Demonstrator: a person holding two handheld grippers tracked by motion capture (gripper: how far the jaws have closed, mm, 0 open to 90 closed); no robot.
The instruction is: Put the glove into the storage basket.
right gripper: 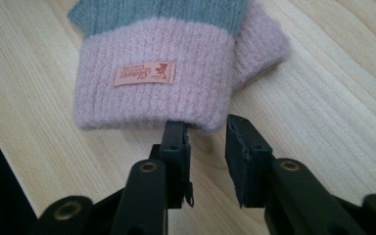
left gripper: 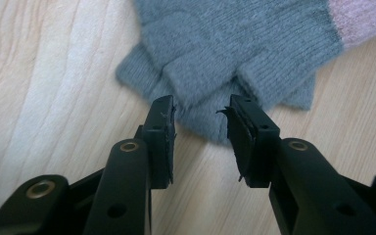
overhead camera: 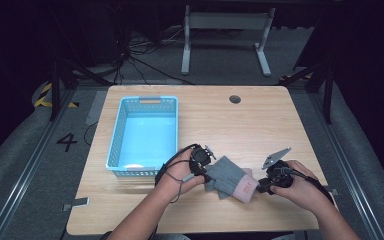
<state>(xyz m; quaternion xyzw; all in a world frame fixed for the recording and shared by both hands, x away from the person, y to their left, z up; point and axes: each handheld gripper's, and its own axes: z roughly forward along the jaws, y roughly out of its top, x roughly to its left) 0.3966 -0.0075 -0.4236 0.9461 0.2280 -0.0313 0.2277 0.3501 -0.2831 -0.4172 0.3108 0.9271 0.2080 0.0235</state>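
Gloves (overhead camera: 229, 176), a grey knit pair with pink cuffs (right gripper: 152, 90), lie stacked on the wooden table (overhead camera: 230, 125), right of the blue basket (overhead camera: 145, 135); an orange label (right gripper: 145, 74) sits on the upper cuff. Left gripper (left gripper: 199, 105) points at the grey finger ends; jaws part open, tips at the fabric edge, nothing clamped. Right gripper (right gripper: 206, 128) faces the cuff end; jaws part open at the cuff rim, gripping nothing.
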